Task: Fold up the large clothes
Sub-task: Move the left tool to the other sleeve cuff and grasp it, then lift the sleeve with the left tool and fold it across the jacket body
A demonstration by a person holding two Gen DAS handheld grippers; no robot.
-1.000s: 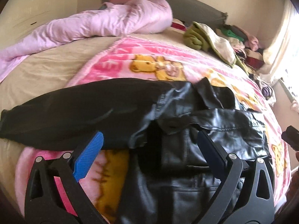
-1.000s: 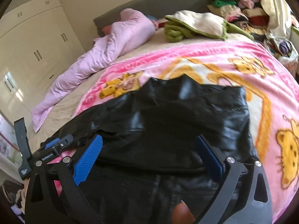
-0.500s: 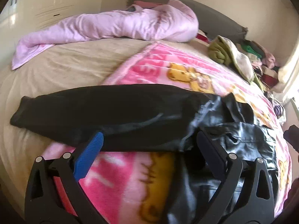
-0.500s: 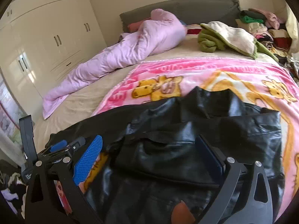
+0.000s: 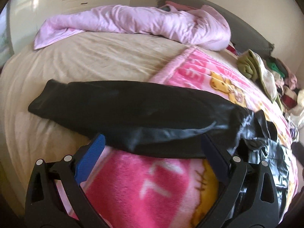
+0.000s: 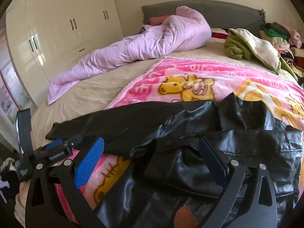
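Leather jacket (image 6: 218, 152), black and glossy, lies spread on a pink cartoon-bear blanket (image 6: 218, 76) covering a bed (image 5: 85, 57), one sleeve (image 5: 123, 110) stretched flat toward the beige sheet. Left tool (image 5: 152, 148) hovers with fingers spread wide, released, just at the sleeve's near edge; whether it touches cannot be told. Right tool (image 6: 152, 150), likewise released and holding nothing, hangs over the jacket's chest. A crumpled lilac duvet (image 6: 142, 43) lies along the far side, a green-and-cream blanket (image 6: 250, 47) and heaped clothes (image 6: 281, 36) near the grey headboard (image 6: 218, 11). Cream wardrobes (image 6: 62, 24) line the wall.
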